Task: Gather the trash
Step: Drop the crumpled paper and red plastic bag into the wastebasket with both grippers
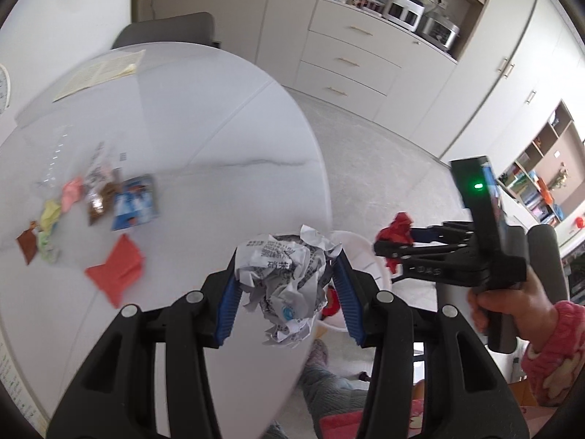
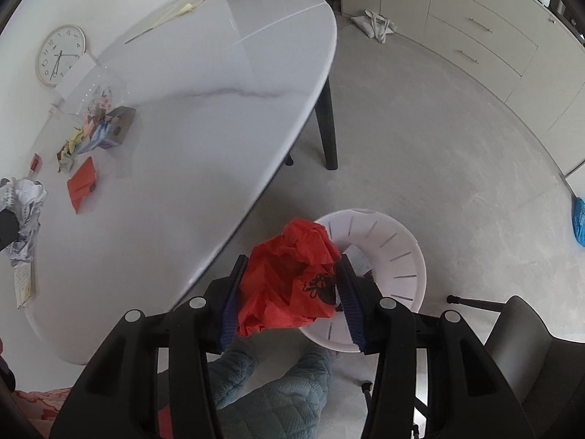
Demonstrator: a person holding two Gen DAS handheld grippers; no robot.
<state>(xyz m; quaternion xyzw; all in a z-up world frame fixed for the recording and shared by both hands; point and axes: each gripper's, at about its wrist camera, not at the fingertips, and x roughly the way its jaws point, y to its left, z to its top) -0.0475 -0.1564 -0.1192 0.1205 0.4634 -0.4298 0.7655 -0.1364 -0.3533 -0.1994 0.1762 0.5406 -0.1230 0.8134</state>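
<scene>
Here, left fingers [image 1: 234, 289] pinch the printed paper wad [image 1: 285, 285]; right fingers [image 2: 347, 289] pinch the red wrapper [image 2: 289, 281] above the bin [image 2: 398, 256].

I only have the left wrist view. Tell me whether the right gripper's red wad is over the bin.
Observer: The right view shows the red crumpled paper clamped in the right gripper, overlapping the near rim of the white bin on the floor.
Operator: Report what the bin holds.
Observer: Some white paper shows inside; the rest is hidden.
Operator: Say what lies on the floor beyond it.
Observer: A blue object at the far right edge.
</scene>
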